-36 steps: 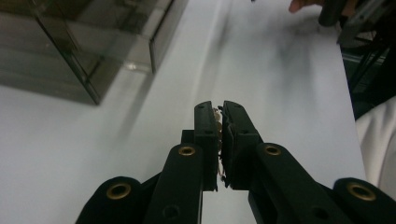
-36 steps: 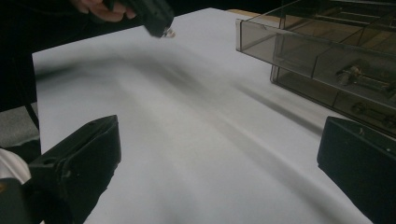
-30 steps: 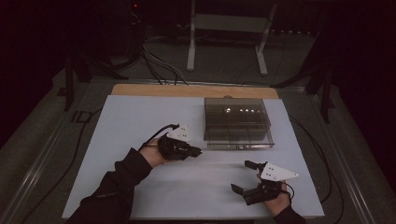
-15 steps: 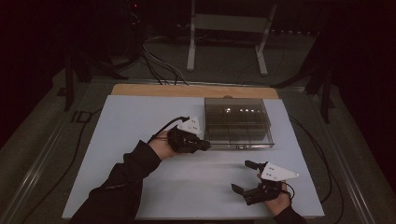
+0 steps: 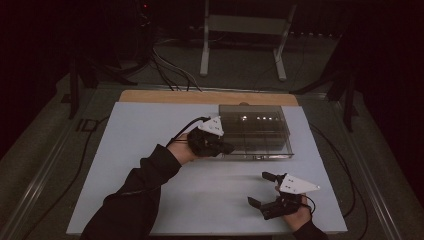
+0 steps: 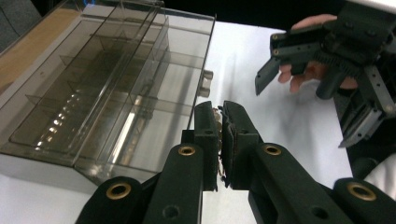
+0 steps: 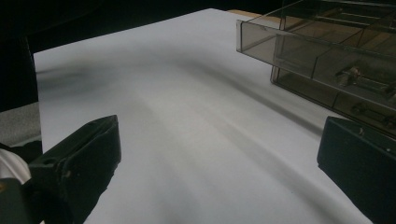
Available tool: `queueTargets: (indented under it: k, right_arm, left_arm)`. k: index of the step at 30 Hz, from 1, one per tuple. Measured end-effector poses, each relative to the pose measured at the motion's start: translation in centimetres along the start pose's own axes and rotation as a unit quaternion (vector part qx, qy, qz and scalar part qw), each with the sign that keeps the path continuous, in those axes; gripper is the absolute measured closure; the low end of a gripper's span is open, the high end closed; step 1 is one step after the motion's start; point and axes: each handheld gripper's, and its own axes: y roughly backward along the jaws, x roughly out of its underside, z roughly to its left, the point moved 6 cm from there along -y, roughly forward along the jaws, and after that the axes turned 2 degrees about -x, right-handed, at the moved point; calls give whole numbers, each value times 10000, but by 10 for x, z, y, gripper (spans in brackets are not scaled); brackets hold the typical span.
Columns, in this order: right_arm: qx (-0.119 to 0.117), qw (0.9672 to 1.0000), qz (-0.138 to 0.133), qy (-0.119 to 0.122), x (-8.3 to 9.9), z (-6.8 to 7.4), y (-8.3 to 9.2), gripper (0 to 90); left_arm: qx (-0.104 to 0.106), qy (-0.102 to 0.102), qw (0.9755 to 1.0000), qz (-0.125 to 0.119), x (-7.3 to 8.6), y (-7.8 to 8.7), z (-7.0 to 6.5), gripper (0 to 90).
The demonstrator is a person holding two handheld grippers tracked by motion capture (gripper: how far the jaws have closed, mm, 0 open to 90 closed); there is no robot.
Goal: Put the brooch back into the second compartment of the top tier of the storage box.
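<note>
- Left tool (image 6: 219,116), jaws pinched nearly together on a small pale thing (image 6: 217,112), mostly hidden, beside the smoky compartment box (image 5: 257,131).
- Right tool (image 5: 264,189) rests wide apart on the white tabletop (image 5: 150,130).

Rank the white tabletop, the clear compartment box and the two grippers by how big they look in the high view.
1. white tabletop
2. clear compartment box
3. right gripper and left gripper: too alike to rank, and the right one sits nearer the camera.

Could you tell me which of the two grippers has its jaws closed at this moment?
The left gripper, beside the clear box; the right gripper has its jaws spread wide.
</note>
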Motion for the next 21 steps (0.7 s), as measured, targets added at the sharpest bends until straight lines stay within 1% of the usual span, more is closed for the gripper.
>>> queueTargets:
  k: [2, 9, 13, 16, 17, 19, 20, 21]
  right_arm:
    - [3, 10000, -2, 22, 0, 0, 0, 0]
    - [0, 10000, -7, 13, 0, 0, 0, 0]
    - [-7, 10000, -9, -5, 0, 0, 0, 0]
    - [-7, 10000, -5, -18, 0, 0, 0, 0]
    - [-9, 10000, -5, -15, 0, 0, 0, 0]
    - [-8, 10000, -8, -2, 0, 0, 0, 0]
    - [-5, 10000, -5, -9, 0, 0, 0, 0]
    - [-7, 10000, -8, -20, 0, 0, 0, 0]
  left_arm:
    - [-12, -25, 10000, 13, -3, -2, 1, 868]
    - [-34, 9, 10000, -48, -13, -5, 2, 868]
    - [-42, 62, 9999, -90, -17, -8, 4, 868]
    - [-16, 157, 9998, -145, -21, -11, 5, 868]
    - [-47, 175, 9997, -147, -22, -12, 6, 868]
    - [-38, 223, 9996, -147, -24, -15, 6, 868]
    - [-60, 206, 9997, -138, -25, -17, 7, 868]
    - [-36, 243, 9996, -136, -26, -18, 7, 868]
